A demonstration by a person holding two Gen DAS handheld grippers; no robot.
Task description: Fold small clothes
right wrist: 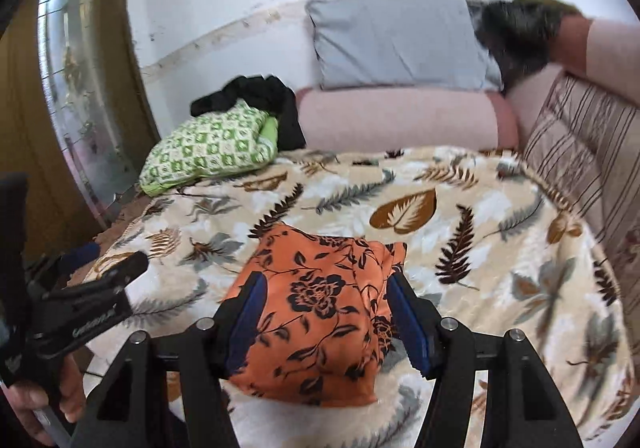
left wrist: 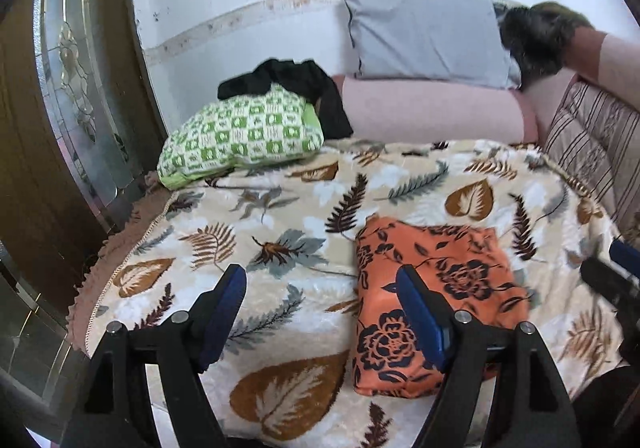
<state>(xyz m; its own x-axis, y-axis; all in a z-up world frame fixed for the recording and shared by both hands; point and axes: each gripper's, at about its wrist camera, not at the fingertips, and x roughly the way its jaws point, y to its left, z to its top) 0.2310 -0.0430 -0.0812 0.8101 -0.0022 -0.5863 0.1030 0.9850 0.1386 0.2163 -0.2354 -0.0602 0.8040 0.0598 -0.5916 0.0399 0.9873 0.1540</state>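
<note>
Folded orange cloth flat on the leaf-print blanket of the bed, near its front edge, black flower print up; far-right corner a little rumpled in the right wrist view. Bare blanket all round the cloth: wide open room to its left and on the far side up to the pillows, a narrower strip to its right before the striped cushion. Left bed edge trimmed with brown fringe, dropping toward a wooden door with a glass panel. Far edge closed off by a pink bolster and a grey pillow against the white wall; green checked pillow at far left with black clothing draped over its top.

Left tool above the near-left of the cloth, angled down, blue pads spread wide, nothing between them but blanket; right finger in front of the cloth's left edge, not pressing it. Right tool angled down over the cloth, released, cloth seen in the gap between the pads but not pinched. Hand gripping the left tool's handle at lower left of the right wrist view.

White lettering on the left tool's side in that view, too blurred to read.
</note>
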